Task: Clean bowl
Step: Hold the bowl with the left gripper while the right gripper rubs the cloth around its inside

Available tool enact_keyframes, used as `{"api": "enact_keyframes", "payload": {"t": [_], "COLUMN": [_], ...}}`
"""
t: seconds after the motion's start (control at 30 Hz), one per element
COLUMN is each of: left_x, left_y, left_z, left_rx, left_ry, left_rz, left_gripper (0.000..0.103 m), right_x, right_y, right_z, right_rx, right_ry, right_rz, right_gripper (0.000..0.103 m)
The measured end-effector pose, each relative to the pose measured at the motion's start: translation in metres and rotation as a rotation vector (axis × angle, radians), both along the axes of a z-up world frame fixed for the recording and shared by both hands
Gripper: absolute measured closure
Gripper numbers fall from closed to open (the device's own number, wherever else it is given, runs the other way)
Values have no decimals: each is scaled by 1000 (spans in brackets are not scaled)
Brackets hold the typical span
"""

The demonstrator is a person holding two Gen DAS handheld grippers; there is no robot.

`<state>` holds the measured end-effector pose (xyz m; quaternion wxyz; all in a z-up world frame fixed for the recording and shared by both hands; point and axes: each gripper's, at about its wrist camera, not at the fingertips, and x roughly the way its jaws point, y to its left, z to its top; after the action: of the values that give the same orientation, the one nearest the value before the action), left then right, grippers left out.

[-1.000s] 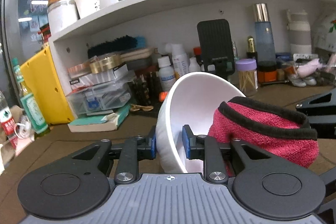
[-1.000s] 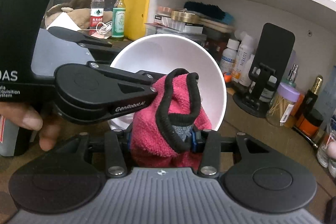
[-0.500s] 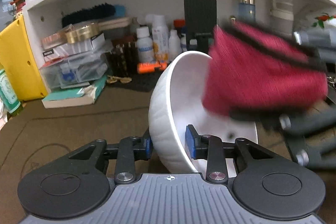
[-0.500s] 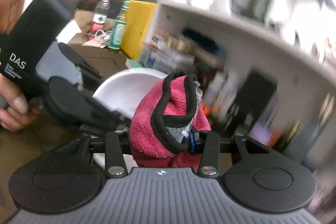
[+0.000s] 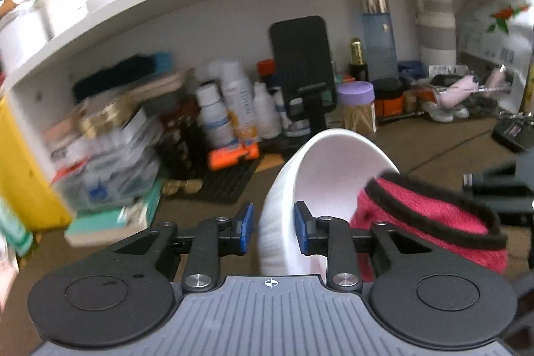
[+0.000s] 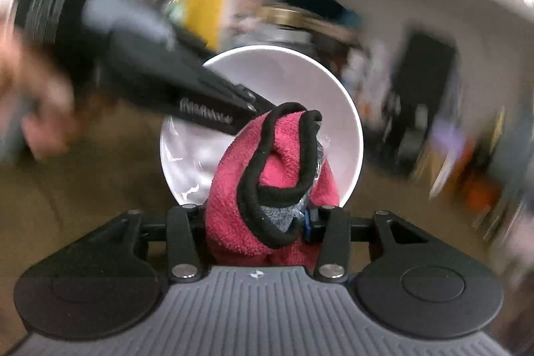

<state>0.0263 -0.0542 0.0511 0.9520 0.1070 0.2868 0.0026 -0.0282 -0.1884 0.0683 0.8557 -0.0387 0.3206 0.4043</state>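
Pink cloth (image 5: 430, 222) swung back down into the bowl (image 5: 320, 165) (mouth facing right), jaws gripping both.

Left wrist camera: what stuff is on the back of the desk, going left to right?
Yellow box → white bottles → black phone stand → purple-lidded jar → tall blue bottle → grey and white flask.

Brown table (image 5: 110, 259); bottles (image 5: 230, 112), black mat (image 5: 230, 182), books (image 5: 110, 222) on it.

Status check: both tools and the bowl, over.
Left tool astride white bowl rim, outer pad gapped. Right tool shut on red cloth, at bowl's mouth. No obstruction.
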Motion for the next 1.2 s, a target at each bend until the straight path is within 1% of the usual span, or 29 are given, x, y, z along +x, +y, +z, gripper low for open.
{"api": "enact_keyframes", "payload": {"t": [0.03, 0.1, 0.17, 0.2, 0.23, 0.27, 0.37, 0.4, 0.43, 0.47, 0.53, 0.57, 0.63, 0.67, 0.7, 0.77, 0.83, 0.9, 0.97, 1.0, 1.03, 1.1, 1.17, 1.2], "left_x": [3, 6, -10, -16, -19, -22, -32, -35, -38, -37, -34, -34, -35, -35, -33, -32, -30, -28, -26, -26, -26, -26, -26, -26], "left_y": [-3, -6, -3, 0, 2, 5, 14, 17, 20, 24, 20, 18, 16, 16, 16, 15, 14, 21, 25, 26, 26, 25, 22, 22], "left_z": [2, 4, 0, -4, -9, -15, -31, -36, -41, -42, -38, -38, -37, -34, -32, -29, -23, -17, -14, -15, -16, -19, -22, -23], "left_rx": [0, -10, -82, -127, -169, -212, -341, -384, -427, -433, -366, -344, -306, -274, -237, -157, 11, 57, 75, 78, 83, 81, 95, 96], "left_ry": [7, 19, 22, 23, 28, 34, 51, 57, 62, 69, 77, 74, 66, 66, 70, 65, 64, 93, 125, 133, 136, 128, 106, 99], "left_rz": [6, 26, 58, 78, 97, 117, 175, 195, 214, 220, 192, 178, 147, 118, 87, 62, 28, -2, -38, -47, -52, -50, -45, -44], "left_gripper": [74, 75, 73, 70, 63, 63, 62, 64, 64, 68, 69, 73, 76, 77, 77, 78, 79, 81, 81, 79, 78, 75, 74, 74], "right_x": [4, 7, 9, 10, 10, 11, 1, -7, -16, -23, -37, -44, -49, -55, -62, -71, -74, -72, -69, -65, -60, -48, -32, -23], "right_y": [-4, -7, -10, -11, -12, -12, -5, 2, 7, 9, 14, 15, 19, 21, 22, 27, 34, 43, 51, 57, 62, 70, 74, 74], "right_z": [-1, -2, -3, -3, -4, -3, -1, 0, 3, 6, 12, 14, 13, 7, 0, -13, -21, -29, -39, -46, -46, -44, -26, -17], "right_rx": [44, 64, 74, 77, 80, 80, 23, -37, -93, -147, -258, -324, -440, -541, -635, -762, -829, -884, -936, -958, -948, -909, -807, -743], "right_ry": [39, 62, 75, 79, 82, 78, -4, -84, -177, -256, -407, -495, -621, -739, -841, -989, -1086, -1159, -1208, -1229, -1186, -1070, -871, -753], "right_rz": [-12, -25, -38, -47, -56, -62, -83, -73, -54, -39, -11, 3, 14, 62, 146, 256, 345, 413, 460, 488, 490, 482, 422, 393], "right_gripper": [58, 58, 58, 58, 58, 58, 58, 58, 58, 58, 58, 58, 58, 58, 58, 58, 58, 58, 58, 58, 58, 59, 58, 58]}}
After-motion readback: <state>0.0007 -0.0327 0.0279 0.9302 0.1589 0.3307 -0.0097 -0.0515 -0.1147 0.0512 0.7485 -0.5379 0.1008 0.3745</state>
